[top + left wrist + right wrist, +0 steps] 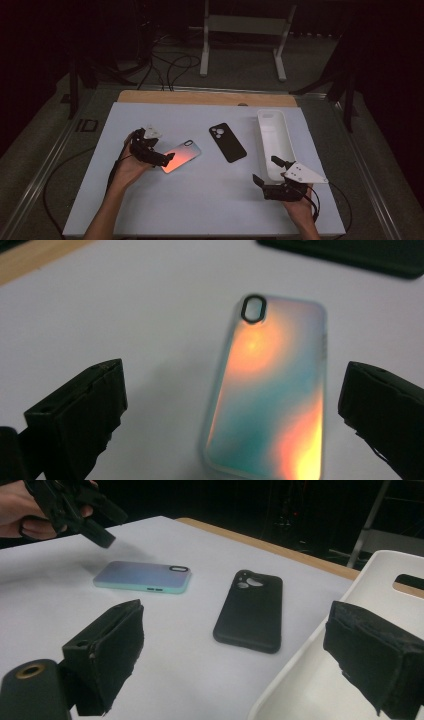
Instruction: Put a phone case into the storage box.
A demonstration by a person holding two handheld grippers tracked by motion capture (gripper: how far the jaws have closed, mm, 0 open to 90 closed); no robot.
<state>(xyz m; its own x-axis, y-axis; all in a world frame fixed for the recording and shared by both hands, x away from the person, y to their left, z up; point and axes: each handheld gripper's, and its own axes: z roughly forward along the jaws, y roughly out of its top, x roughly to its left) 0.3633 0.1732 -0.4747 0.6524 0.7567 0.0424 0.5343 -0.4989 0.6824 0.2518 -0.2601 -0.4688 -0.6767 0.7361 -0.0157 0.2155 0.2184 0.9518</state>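
Up close, left gripper [232,405] straddles iridescent phone case [270,390], untouched.

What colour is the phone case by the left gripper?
Iridescent orange and teal phone case, camera cutout rimmed black; clearest in the left gripper view.

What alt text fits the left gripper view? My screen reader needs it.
An iridescent phone case lies flat on a white table, between and just beyond the open black jaws of the left hand-held gripper. A black case edges the top right.
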